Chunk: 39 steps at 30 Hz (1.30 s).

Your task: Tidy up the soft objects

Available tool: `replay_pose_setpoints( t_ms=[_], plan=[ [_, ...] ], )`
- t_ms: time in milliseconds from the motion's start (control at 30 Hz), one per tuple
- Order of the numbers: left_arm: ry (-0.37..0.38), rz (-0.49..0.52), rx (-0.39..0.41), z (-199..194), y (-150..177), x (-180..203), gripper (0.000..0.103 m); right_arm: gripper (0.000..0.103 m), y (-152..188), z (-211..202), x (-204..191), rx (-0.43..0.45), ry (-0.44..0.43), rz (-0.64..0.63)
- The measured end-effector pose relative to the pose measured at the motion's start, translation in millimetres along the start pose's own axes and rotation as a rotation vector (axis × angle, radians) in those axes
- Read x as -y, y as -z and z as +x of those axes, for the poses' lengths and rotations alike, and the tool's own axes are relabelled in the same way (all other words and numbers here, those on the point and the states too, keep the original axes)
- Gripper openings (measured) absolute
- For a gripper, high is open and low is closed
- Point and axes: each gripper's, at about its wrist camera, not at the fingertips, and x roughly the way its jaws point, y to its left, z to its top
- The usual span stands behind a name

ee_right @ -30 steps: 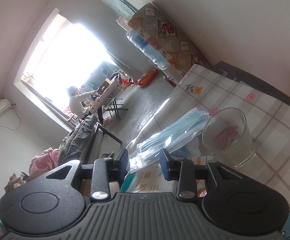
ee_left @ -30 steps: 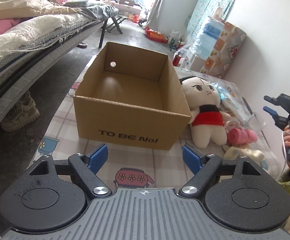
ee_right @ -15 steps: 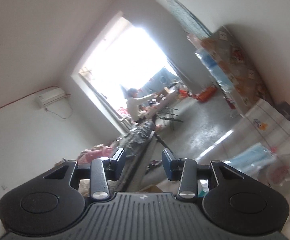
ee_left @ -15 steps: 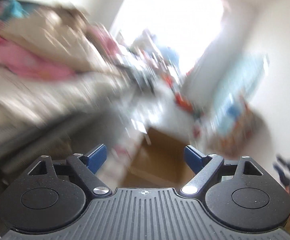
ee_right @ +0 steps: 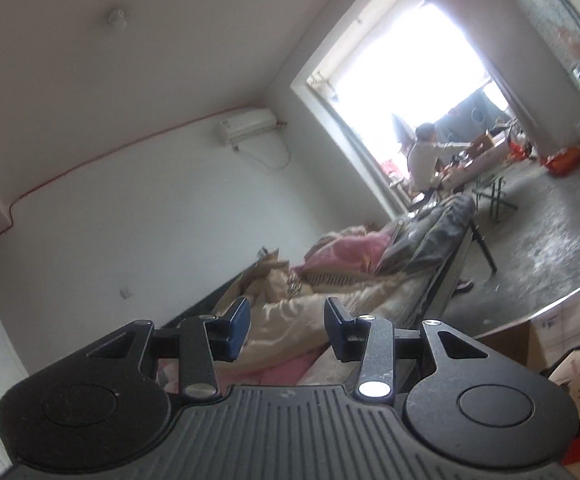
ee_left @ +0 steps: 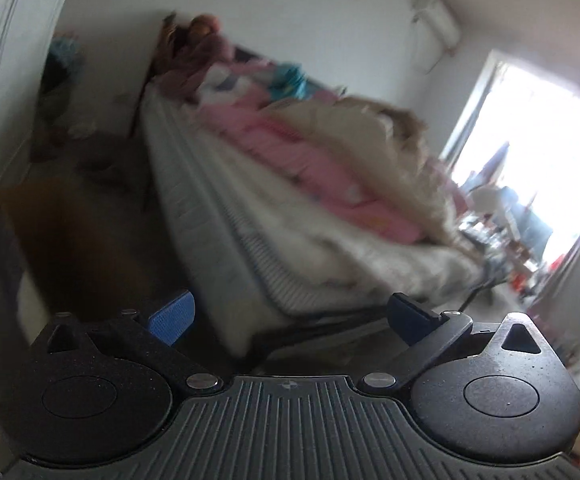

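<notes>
My left gripper is open and empty, raised and pointing at the bed; the view is blurred by motion and shows none of the soft toys. My right gripper is open and empty, tilted up toward the wall and window. In the right wrist view the plush doll with a pale face, black hair and red top shows at the bottom right edge, beside a corner of the cardboard box. Both lie below and to the right of the right gripper, apart from it.
A bed piled with pink and beige bedding fills the left wrist view, also seen in the right wrist view. A person sits at a table by the bright window. Grey floor lies beyond the bed.
Both grippers swung up and left, away from the mat. The box and doll left the left wrist view; the glass and masks left the right wrist view, where the doll entered.
</notes>
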Motion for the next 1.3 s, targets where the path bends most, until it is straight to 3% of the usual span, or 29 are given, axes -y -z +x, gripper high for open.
replay_pose_setpoints(
  t_ms=[67,200,333,400,467,533,600,733,800,867,967,1067,1167,1300],
  plan=[
    [-0.045,0.016,-0.154,32,40,-29,0.103,0.044,12,21,-10,-0.060,0.011,-0.011],
    [-0.057,0.056,-0.524,91,136,-74,0.101,0.044,40,54,-38,-0.157,-0.006,-0.024],
    [-0.084,0.200,-0.875,135,245,-89,0.098,0.044,70,82,-69,-0.244,-0.052,-0.037],
    [-0.060,0.285,-0.993,147,292,-90,0.097,0.044,86,95,-85,-0.301,-0.101,-0.021],
    [-0.058,0.302,-1.107,157,326,-97,0.088,0.044,99,107,-98,-0.356,-0.148,0.013],
    [-0.082,0.288,-1.135,157,338,-108,0.088,0.052,108,117,-116,-0.408,-0.201,0.055],
    [-0.124,0.257,-1.094,155,327,-121,0.088,0.052,112,126,-138,-0.448,-0.251,0.058],
    [-0.227,0.136,-0.914,136,274,-153,0.094,0.055,115,138,-195,-0.473,-0.344,-0.013],
    [-0.293,0.146,-0.831,122,255,-164,0.096,0.059,122,144,-218,-0.472,-0.384,-0.040],
    [-0.336,0.199,-0.797,112,252,-167,0.097,0.059,138,148,-232,-0.492,-0.418,-0.051],
    [-0.314,0.284,-0.838,113,276,-161,0.097,0.059,173,154,-231,-0.560,-0.446,-0.022],
    [-0.213,0.356,-0.943,110,330,-163,0.093,0.059,215,158,-218,-0.638,-0.422,-0.014],
    [-0.118,0.415,-1.086,108,393,-157,0.084,0.059,247,158,-196,-0.685,-0.362,-0.020],
    [-0.016,0.429,-1.172,93,450,-149,0.084,0.059,267,155,-165,-0.713,-0.278,-0.011]
  ],
)
